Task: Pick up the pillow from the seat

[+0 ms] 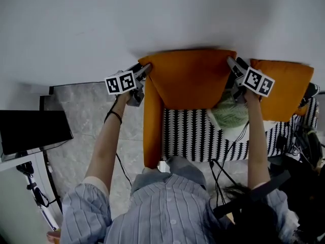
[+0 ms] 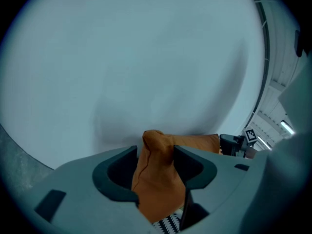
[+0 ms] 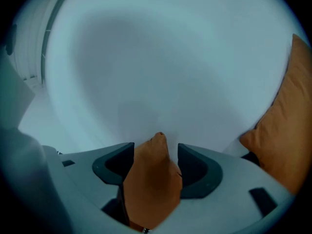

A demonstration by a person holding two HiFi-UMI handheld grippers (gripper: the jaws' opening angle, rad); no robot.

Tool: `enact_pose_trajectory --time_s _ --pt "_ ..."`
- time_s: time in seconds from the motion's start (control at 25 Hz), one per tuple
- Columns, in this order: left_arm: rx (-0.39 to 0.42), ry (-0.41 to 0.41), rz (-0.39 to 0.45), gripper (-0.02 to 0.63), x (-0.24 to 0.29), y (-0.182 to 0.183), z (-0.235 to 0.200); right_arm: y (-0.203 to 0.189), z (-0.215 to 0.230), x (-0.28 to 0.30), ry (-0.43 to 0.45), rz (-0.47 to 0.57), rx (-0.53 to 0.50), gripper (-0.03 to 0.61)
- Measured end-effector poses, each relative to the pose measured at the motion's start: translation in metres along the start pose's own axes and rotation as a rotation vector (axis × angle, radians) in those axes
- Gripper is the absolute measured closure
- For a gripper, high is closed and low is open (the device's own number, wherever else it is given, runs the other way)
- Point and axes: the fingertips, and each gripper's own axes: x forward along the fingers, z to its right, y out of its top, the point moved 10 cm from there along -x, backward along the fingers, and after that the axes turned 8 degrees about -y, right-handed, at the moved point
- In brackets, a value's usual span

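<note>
An orange pillow (image 1: 190, 78) hangs upright above the black-and-white striped seat (image 1: 190, 133), held by its two top corners. My left gripper (image 1: 143, 72) is shut on the pillow's left top corner (image 2: 156, 172). At the other top corner my right gripper (image 1: 232, 65) is shut on the orange fabric (image 3: 153, 179). In the left gripper view the pillow's top edge runs across to the right gripper (image 2: 236, 144). The pillow hides the seat's back part.
A second orange pillow (image 1: 284, 88) leans at the right end of the seat, also in the right gripper view (image 3: 287, 126). A green bundle (image 1: 229, 113) lies on the seat. White wall (image 1: 152, 19) behind. A dark screen (image 1: 33, 128) stands at left. Cables (image 1: 221, 172) hang in front.
</note>
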Motion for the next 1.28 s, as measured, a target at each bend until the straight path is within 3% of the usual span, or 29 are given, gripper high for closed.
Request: enact_pose_trajectory --time_s 0.2,0.28,0.4,0.56,0.84,1.0,1.16,1.28 --pt "-0.041 -0.006 0.005 0.388 0.009 0.001 0.007 0.005 0.006 0.018 -0.021 -0.029 0.052 0.307" --pt "-0.051 -0.015 0.012 0.417 0.010 0.001 0.013 0.004 0.004 0.019 -0.009 -0.017 0.059 0.317" --pt "-0.048 -0.012 0.016 0.469 0.014 0.000 0.017 -0.004 -0.001 0.019 -0.002 0.012 0.061 0.403" --pt "-0.057 0.005 0.003 0.508 0.005 -0.008 0.019 -0.018 -0.010 0.008 0.002 0.007 0.010 0.445" --pt "-0.105 0.025 0.039 0.541 -0.049 -0.033 0.032 -0.045 -0.046 -0.041 0.111 0.071 -0.021 0.477" --pt "-0.062 0.023 0.047 0.551 -0.078 -0.045 0.045 -0.058 -0.065 -0.074 0.138 0.102 -0.064 0.481" --pt "-0.072 -0.019 0.101 0.557 -0.104 -0.055 0.063 -0.066 -0.081 -0.112 0.141 0.149 -0.054 0.482" --pt "-0.015 -0.018 0.127 0.558 -0.124 -0.054 0.078 -0.070 -0.093 -0.140 0.131 0.182 -0.057 0.482"
